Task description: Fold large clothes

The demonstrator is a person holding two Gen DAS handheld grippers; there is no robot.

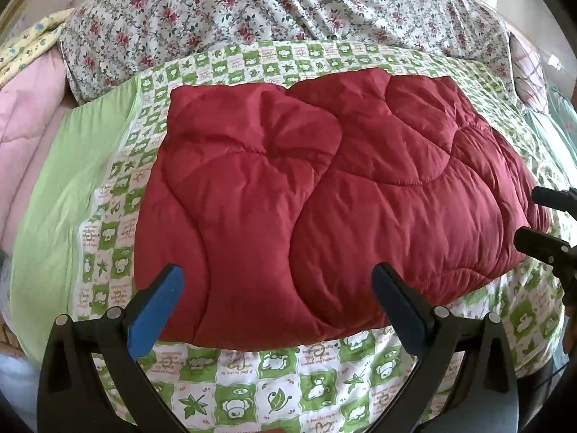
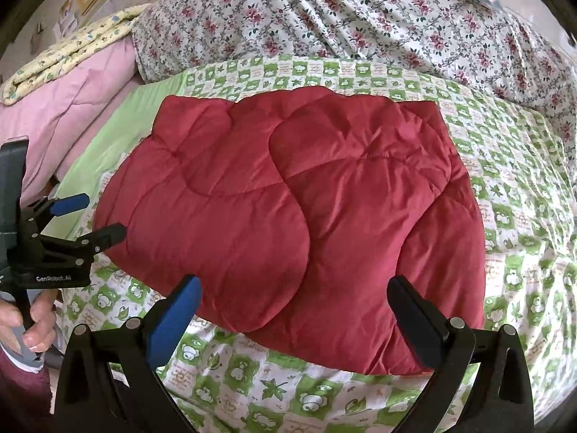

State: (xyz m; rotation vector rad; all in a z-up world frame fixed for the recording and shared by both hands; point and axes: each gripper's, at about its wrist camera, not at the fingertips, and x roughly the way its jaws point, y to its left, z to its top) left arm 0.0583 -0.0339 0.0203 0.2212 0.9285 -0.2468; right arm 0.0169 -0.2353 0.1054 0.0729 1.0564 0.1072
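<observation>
A dark red quilted padded piece (image 1: 324, 195) lies folded flat on the green-and-white checked sheet (image 1: 252, 379); in the right wrist view it (image 2: 288, 209) fills the middle. My left gripper (image 1: 279, 270) hovers open over the piece's near edge, with nothing between its blue-padded fingers. It also shows at the piece's left edge as the left gripper (image 2: 102, 215), held by a hand (image 2: 36, 324). My right gripper (image 2: 295, 281) is open above the near edge, empty. The right gripper (image 1: 528, 213) also appears beside the piece's right end.
A floral quilt (image 1: 288, 3) is bunched along the far side of the bed. A pink quilt (image 2: 72, 86) with a yellow patterned blanket (image 2: 72, 43) on top lies at the left. A plain green band (image 1: 61, 195) borders the sheet's left side.
</observation>
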